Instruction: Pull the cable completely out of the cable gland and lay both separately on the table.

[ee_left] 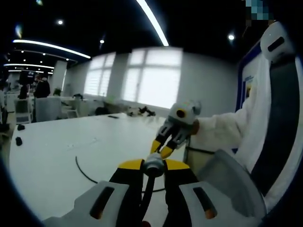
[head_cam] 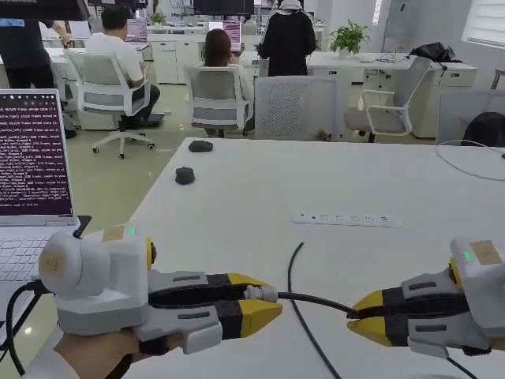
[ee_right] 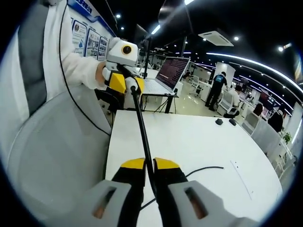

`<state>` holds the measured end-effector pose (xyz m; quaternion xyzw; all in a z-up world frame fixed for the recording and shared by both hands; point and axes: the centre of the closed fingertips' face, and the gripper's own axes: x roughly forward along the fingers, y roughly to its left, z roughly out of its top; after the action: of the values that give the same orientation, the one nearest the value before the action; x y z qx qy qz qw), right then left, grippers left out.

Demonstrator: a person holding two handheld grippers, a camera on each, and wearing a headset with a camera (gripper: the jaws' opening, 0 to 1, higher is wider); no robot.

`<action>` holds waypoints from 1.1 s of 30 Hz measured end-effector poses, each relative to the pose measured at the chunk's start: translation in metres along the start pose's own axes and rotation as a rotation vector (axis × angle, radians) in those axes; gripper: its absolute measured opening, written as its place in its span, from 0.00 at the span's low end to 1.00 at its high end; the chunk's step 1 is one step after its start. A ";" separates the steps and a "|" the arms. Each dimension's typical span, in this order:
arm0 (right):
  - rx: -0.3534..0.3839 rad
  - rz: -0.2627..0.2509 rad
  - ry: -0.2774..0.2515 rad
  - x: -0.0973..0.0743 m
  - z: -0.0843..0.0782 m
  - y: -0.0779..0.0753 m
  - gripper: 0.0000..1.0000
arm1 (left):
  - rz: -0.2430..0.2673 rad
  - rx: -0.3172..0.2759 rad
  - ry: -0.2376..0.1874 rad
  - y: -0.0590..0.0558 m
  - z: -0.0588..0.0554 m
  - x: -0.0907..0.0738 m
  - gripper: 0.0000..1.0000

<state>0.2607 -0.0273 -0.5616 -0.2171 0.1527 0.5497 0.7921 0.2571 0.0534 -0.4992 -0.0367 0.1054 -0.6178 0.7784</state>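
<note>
1. The left gripper (head_cam: 265, 301) (yellow-tipped, held in a hand at the near edge of the bench) has its jaws closed on a small pale grey round cable gland (head_cam: 259, 293), pinched at the very tips.
2. In the left gripper view the cable gland (ee_left: 153, 164) sits between the shut yellow tips, with a dark line running back behind it between the jaws.
3. A thin black cable (head_cam: 312, 299) comes out of the gland and runs across to the right gripper (head_cam: 357, 314), whose jaws are clamped on it.
4. That stretch is straight and held above the white table (head_cam: 260, 181). Its long axis runs left to right in the head view, dipping slightly toward the right gripper. The gland's open end faces the same way.
5. In the right gripper view the cable (ee_right: 142, 123) rises straight from the shut tips to the left gripper (ee_right: 124, 78).
6. The rest of the cable lies slack on the table in a curve running away from the person.
7. A white power strip (head_cam: 347, 219) lies further back on the table, well apart from both grippers.
</note>
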 end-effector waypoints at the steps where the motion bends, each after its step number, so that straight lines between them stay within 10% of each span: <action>1: 0.002 0.001 0.001 0.000 0.000 0.000 0.05 | -0.001 0.000 0.001 0.000 0.000 0.000 0.17; 11: 0.000 0.001 -0.039 -0.001 0.015 0.002 0.18 | -0.015 0.004 0.007 -0.005 -0.002 0.005 0.17; 33: -0.140 0.112 -0.141 0.021 0.079 0.027 0.10 | -0.049 -0.001 0.007 -0.013 -0.002 0.014 0.17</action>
<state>0.2427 0.0381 -0.5086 -0.2237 0.0697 0.6165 0.7517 0.2469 0.0374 -0.5007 -0.0376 0.1075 -0.6368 0.7626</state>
